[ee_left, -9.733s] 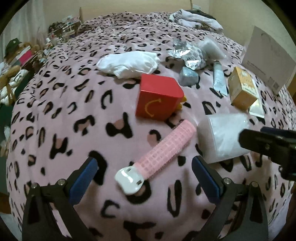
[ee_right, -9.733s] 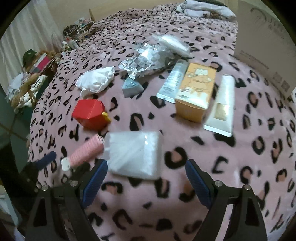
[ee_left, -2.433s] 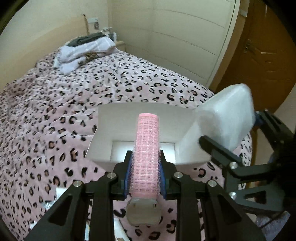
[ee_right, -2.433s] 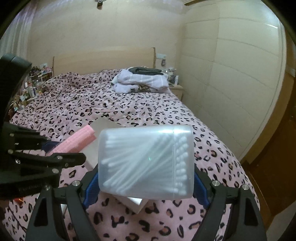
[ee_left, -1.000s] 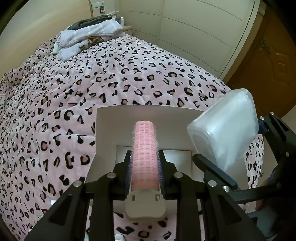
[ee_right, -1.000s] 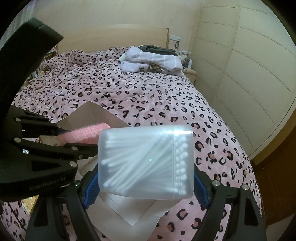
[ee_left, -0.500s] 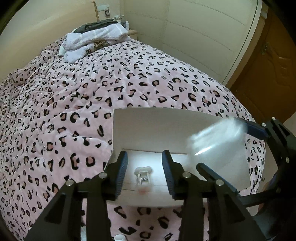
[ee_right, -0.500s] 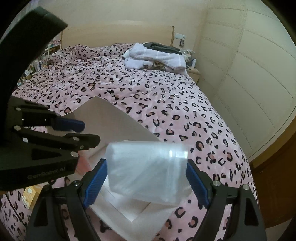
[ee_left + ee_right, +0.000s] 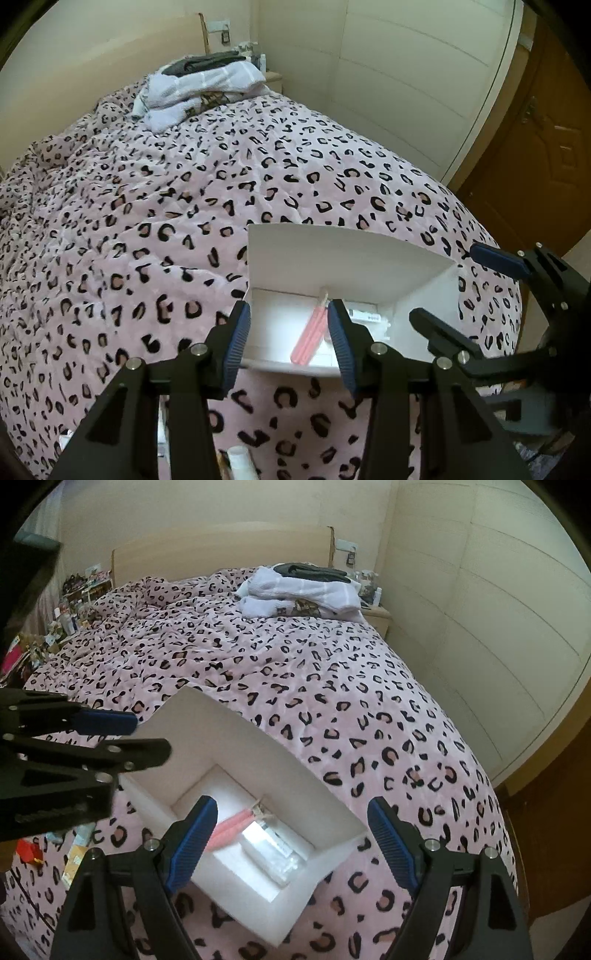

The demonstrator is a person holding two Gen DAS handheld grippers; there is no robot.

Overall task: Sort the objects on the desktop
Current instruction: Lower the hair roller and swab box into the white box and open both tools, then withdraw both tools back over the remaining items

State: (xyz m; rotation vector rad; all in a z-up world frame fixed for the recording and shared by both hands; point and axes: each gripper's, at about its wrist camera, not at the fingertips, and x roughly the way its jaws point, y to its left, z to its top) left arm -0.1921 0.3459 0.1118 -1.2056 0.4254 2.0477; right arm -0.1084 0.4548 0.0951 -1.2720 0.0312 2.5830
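A white box sits on the pink spotty blanket, with both grippers above it. The left gripper has its blue fingers spread apart and holds nothing. The right gripper is spread wide too, and it is empty.

Inside the box lies the pink hair roller, slanting toward 1 o'clock in the left view. The left fingers hide its sides a little. At 3 o'clock from it lies the clear cotton swab case. It looks blurry and is hard to make out.

At 7 o'clock in the right view, a red box peeks out, mostly hidden behind the left gripper. A pile of white clothes sits far off at 12 o'clock.
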